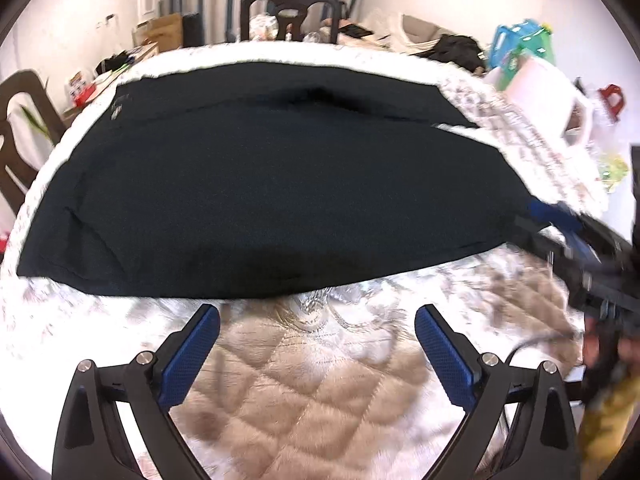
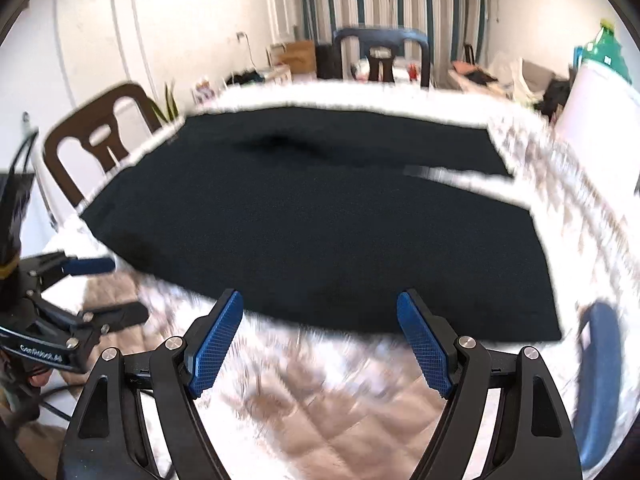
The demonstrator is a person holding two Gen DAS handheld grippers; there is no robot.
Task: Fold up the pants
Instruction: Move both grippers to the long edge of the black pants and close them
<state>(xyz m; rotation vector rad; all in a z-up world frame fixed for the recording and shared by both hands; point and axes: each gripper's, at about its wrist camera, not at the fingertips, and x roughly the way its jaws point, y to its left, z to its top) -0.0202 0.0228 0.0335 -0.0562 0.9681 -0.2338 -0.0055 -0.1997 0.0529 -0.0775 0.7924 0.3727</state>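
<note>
Black pants (image 1: 272, 184) lie spread flat across the table, waist to the left and both legs running right, with a narrow gap between the legs at the far right. The pants (image 2: 320, 216) fill the middle of the right wrist view too. My left gripper (image 1: 318, 314) is open, just short of the pants' near edge, with nothing between its fingers. Blurred at the left of the right wrist view is the left gripper (image 2: 108, 288). My right gripper (image 2: 320, 298) is open, its blue fingertips over the near edge of the near leg. Beside that leg's hem sits the blurred right gripper (image 1: 560, 228).
A white and beige quilted tablecloth (image 1: 304, 384) covers the table. Dark chairs stand at the far side (image 1: 288, 4) and the left (image 2: 100, 132). A white container (image 1: 548, 96) and clutter sit at the right end. A blue chair (image 2: 600, 368) is near right.
</note>
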